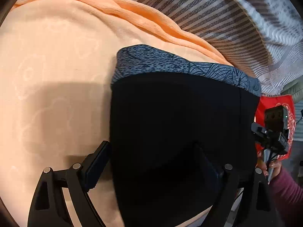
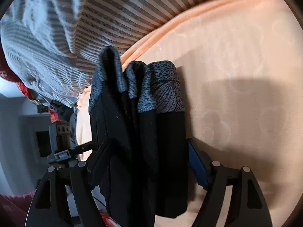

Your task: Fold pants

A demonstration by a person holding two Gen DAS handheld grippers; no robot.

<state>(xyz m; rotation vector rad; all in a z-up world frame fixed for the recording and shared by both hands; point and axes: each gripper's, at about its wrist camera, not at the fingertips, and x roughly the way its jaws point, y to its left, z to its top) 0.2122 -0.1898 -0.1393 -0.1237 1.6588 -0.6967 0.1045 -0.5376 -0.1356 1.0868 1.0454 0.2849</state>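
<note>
The black pants [image 1: 180,132] are being held up over a peach blanket [image 1: 56,75], with their grey patterned waistband [image 1: 170,64] lying at the far end of the garment. In the left wrist view, the pants are being seen as a broad flat black panel filling the near centre, the waistband running across its far edge. The left gripper [image 1: 151,162] is being kept around the near part of that panel: one finger [image 1: 98,160] is showing at the left edge of the cloth, while the other is being made out only dimly against the black fabric, so the jaws are being held wide with cloth between them, and whether the cloth is actually being pinched cannot be told.

In the right wrist view, the pants [image 2: 142,141] are being seen bunched into several upright folds, the waistband [image 2: 162,90] gathered at the far end. The right gripper [image 2: 145,158] is being clamped on this bundle, with one blue-padded finger [image 2: 197,162] pressed against its right side and the other against its left.

A striped grey and brown bedcover [image 1: 217,19] is lying rumpled beyond the blanket on the far side. At the right edge of the left view, the right gripper [image 1: 272,132] is being seen in the person's hand [image 1: 270,167], in front of a red bag [image 1: 280,113].
</note>
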